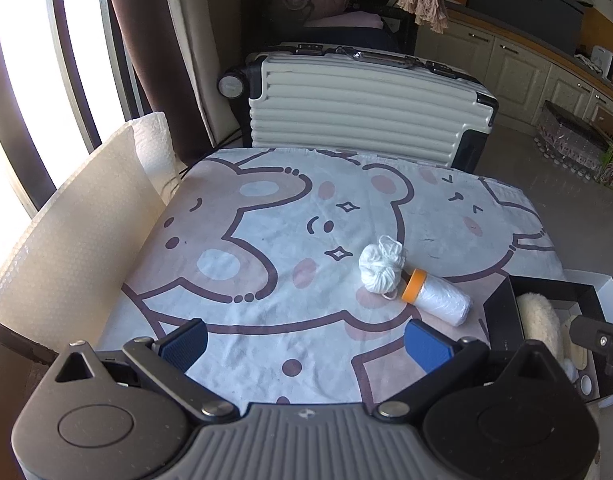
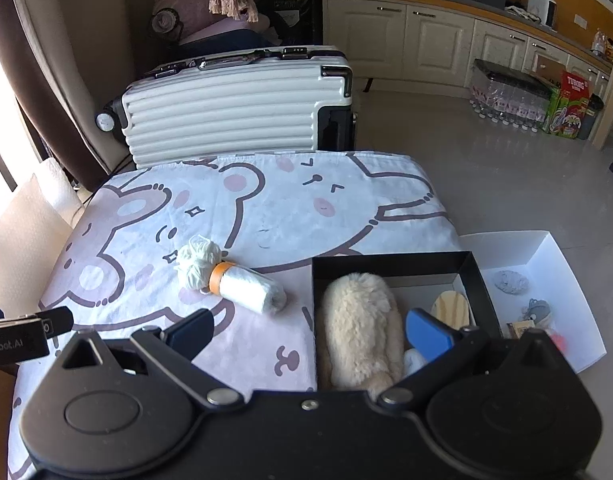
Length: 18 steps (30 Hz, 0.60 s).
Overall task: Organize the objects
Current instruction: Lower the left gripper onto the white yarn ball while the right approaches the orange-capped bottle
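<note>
Open left gripper [image 1: 305, 345], yarn ball [image 1: 380, 265] touching wrapped roll [image 1: 438, 296] beyond, beside black box [image 1: 502, 312].

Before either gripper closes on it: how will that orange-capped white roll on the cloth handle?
The orange-capped roll lies on its side, so a nudge would probably set it rolling. Its wrinkled, filmy white wrap looks soft and likely slick; it may dent or slip under the pads. The white yarn ball touches its cap end and could drag along.

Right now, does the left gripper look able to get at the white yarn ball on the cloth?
Probably yes. The left gripper is open and empty, and only bare cloth lies between it and the yarn ball; the orange-capped roll touches its right side.
</note>
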{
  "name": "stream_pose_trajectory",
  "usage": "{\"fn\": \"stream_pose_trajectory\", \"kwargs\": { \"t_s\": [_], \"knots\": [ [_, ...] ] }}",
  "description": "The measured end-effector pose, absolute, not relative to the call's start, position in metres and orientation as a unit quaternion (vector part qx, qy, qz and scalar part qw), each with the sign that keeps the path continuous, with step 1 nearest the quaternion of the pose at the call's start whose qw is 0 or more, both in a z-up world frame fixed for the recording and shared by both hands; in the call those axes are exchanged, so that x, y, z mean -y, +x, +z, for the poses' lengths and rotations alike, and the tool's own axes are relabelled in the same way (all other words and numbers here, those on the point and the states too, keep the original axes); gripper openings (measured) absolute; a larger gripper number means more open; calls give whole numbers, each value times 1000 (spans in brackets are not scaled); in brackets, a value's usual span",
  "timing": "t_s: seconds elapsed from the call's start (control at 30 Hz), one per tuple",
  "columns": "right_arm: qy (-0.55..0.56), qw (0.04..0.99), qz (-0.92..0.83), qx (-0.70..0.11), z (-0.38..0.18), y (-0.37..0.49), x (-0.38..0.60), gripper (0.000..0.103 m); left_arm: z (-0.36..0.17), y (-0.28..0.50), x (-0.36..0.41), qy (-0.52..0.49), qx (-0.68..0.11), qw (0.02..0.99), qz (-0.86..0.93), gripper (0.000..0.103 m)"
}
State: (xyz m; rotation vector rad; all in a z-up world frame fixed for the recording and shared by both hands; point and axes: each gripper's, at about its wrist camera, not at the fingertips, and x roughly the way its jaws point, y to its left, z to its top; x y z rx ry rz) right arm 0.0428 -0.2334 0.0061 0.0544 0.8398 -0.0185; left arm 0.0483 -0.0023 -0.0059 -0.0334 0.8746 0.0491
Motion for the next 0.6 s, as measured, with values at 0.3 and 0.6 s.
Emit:
{"fn": "stream_pose_trajectory", "kwargs": {
  "t_s": [0.3, 0.6],
  "knots": [
    [-2, 933, 26, -358, 7, 50, 228, 103, -13, 70, 1, -78, -429, 899, 33, 103],
    [-28, 929, 64, -364, -23, 84, 209, 103, -24, 97, -6, -89, -421, 902, 30, 103]
  ]
}}
